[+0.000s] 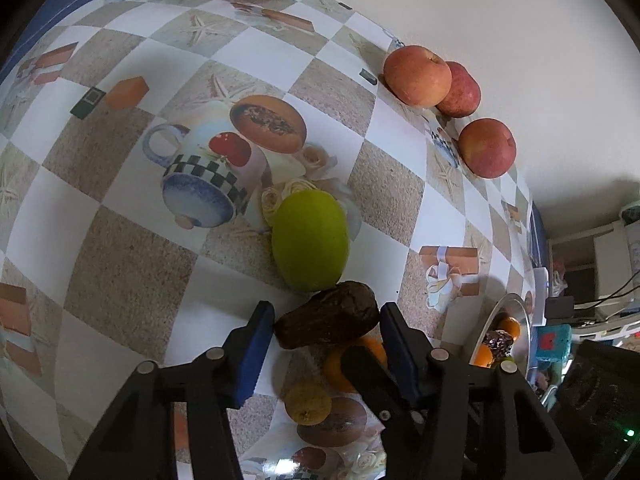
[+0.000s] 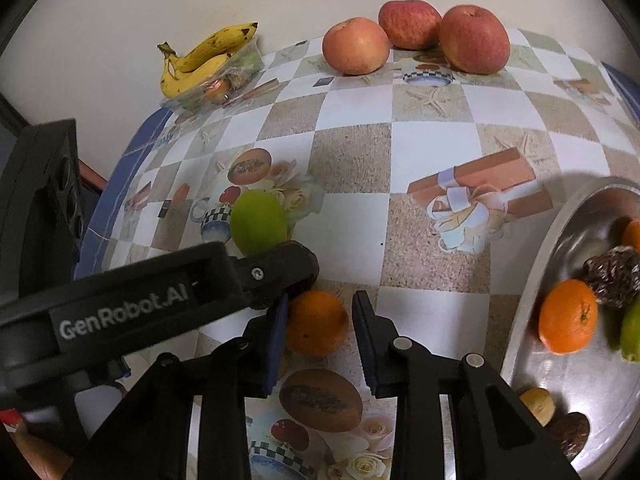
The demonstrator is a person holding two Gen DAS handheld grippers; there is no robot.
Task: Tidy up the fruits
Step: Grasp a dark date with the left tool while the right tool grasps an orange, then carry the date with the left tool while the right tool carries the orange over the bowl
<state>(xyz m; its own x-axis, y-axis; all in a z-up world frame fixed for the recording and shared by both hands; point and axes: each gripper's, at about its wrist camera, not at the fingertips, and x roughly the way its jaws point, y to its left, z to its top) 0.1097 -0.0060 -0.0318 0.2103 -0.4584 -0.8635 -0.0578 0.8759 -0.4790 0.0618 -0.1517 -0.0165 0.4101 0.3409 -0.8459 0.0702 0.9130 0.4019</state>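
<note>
Left gripper [image 1: 326,330] points down at the table [image 1: 120,264]. A dark brown avocado [image 1: 328,322] lies across the gap between its blue pads [image 1: 252,352], and both pads look to be touching its ends, so it reads as pinching the avocado. The avocado's far end sits just beside a green mango [image 1: 310,240], possibly touching it.

Right gripper [image 2: 320,338] is also aimed down, with a loose orange [image 2: 316,322] between its fingers. The left finger touches the orange's side; a thin gap shows at the right finger, so contact there is unclear. The jaws stand narrow around the fruit; a firm grip cannot be confirmed. The left gripper's body crosses the right wrist view just left of this orange, with the green mango behind it.

Counts:
- Apples [image 2: 356,46]: 3, in a group at the far table edge by the wall, well apart from both grippers.
- Bananas [image 2: 204,60]: 2, on a clear tray [image 2: 248,56] at the far left corner, with small fruits in the tray, number unclear.
- Metal bowl [image 2: 532,280] at right: 2 oranges, one cut by the frame edge, 1 dark wrinkled fruit, 1 green fruit partly cropped.
- Small yellowish fruit [image 1: 308,402]: 1 near the left gripper. Another yellowish and a brown one sit by the bowl's near rim.
- Table is covered in a checkered printed cloth.
</note>
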